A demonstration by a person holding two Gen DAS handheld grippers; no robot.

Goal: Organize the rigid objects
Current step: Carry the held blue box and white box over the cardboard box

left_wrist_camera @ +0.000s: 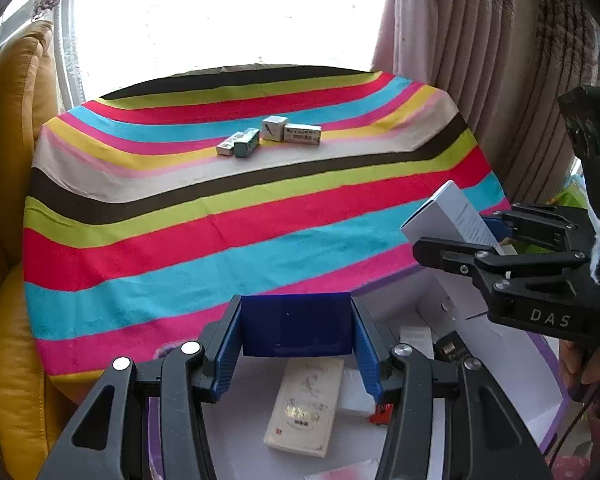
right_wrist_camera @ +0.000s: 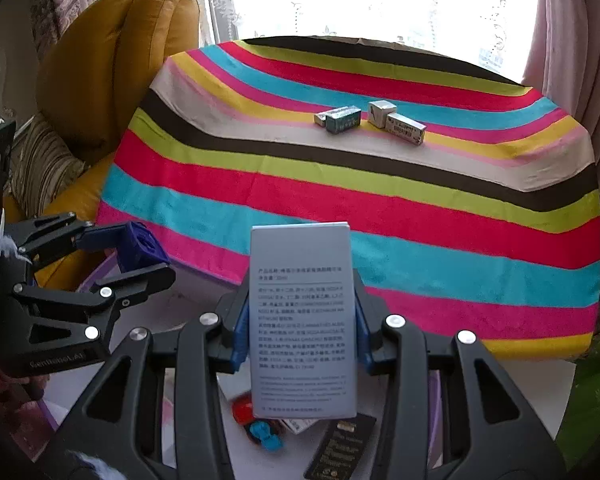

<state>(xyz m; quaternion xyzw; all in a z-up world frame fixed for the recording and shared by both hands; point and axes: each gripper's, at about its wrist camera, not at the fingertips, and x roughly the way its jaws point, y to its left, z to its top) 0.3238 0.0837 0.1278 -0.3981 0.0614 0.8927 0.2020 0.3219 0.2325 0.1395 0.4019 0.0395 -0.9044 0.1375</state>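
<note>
Left claw (left_wrist_camera: pixel 296 344): fingers clamped on a dark blue box (left_wrist_camera: pixel 296 324), held broadside across the lower centre of the left wrist view; its long axis runs left to right between the pads. Right claw (right_wrist_camera: pixel 300 344): fingers clamped on a tall grey-white box (right_wrist_camera: pixel 303 320) with printed text, long axis pointing forward and up along the fingers; the same box shows at the right edge of the left wrist view, tilted.

Directly beneath both claws lies an open white storage box (left_wrist_camera: pixel 500 344) with a purple rim; it contains a cream flat pack (left_wrist_camera: pixel 304 404), a black pack (right_wrist_camera: pixel 340 452), a red item (right_wrist_camera: pixel 242 406) and a blue item (right_wrist_camera: pixel 266 438); identity of the two small items cannot be determined.

Judgement: both held boxes hang above the storage box near its far wall, well short of the far row; whether the coming move lowers them into it or carries them forward cannot be told.

Beyond the storage box, the worktop (left_wrist_camera: pixel 180 240) carries a striped cloth. At upper centre stands a row of four small boxes: a silver box (left_wrist_camera: pixel 227 145) touching a teal box (left_wrist_camera: pixel 247 143), then a gap, then a grey cube box (left_wrist_camera: pixel 274 128) touching a long grey box (left_wrist_camera: pixel 302 134). The cloth between holds nothing that obstructs a forward path.

Upper left: a mustard sofa (left_wrist_camera: pixel 16 120); upper right: a curtain (left_wrist_camera: pixel 480 40).
</note>
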